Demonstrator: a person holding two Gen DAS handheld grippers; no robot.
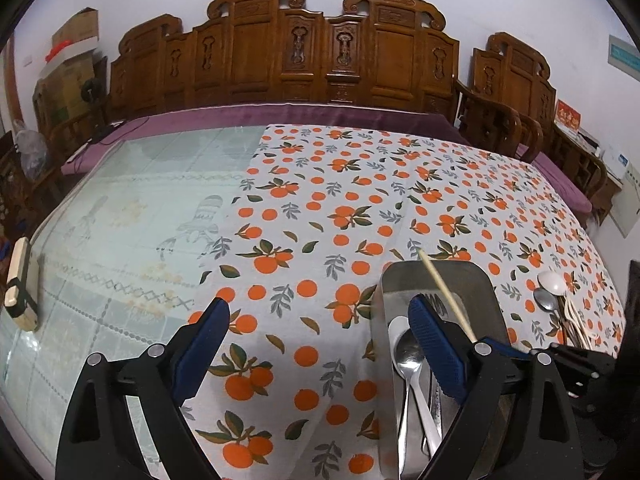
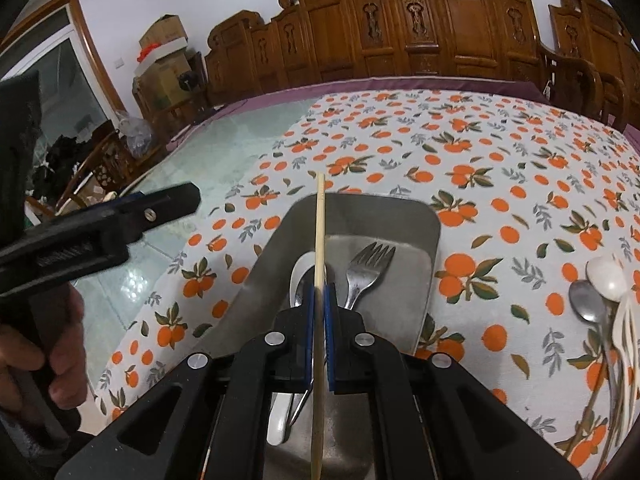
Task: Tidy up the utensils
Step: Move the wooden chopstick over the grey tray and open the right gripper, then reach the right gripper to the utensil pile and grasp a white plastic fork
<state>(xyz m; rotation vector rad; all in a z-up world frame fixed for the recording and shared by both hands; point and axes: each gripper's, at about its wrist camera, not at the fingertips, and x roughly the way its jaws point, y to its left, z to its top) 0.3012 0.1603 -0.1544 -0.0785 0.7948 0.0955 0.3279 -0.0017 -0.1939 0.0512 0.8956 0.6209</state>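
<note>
In the right wrist view my right gripper (image 2: pixel 320 292) is shut on a pale wooden chopstick (image 2: pixel 319 220), which points forward over a metal tray (image 2: pixel 400 208). In the tray lie a fork (image 2: pixel 366 268), a white spoon (image 2: pixel 300 268) and a metal spoon (image 1: pixel 408 356). My left gripper (image 1: pixel 320 320) is open and empty, its jaws wide over the tablecloth, with the right finger (image 1: pixel 432 344) above the tray's left side. The chopstick (image 1: pixel 444 292) slants over the tray (image 1: pixel 480 272) here too. Loose spoons and pale utensils (image 2: pixel 608 292) lie in a pile right of the tray.
An orange-print cloth (image 1: pixel 320 208) covers the right part of the glass-topped table (image 1: pixel 140 200). A wood-and-black block (image 1: pixel 20 284) sits at the table's left edge. A hand (image 2: pixel 60 352) holds the left gripper's handle. Carved wooden benches (image 1: pixel 288 52) line the far side.
</note>
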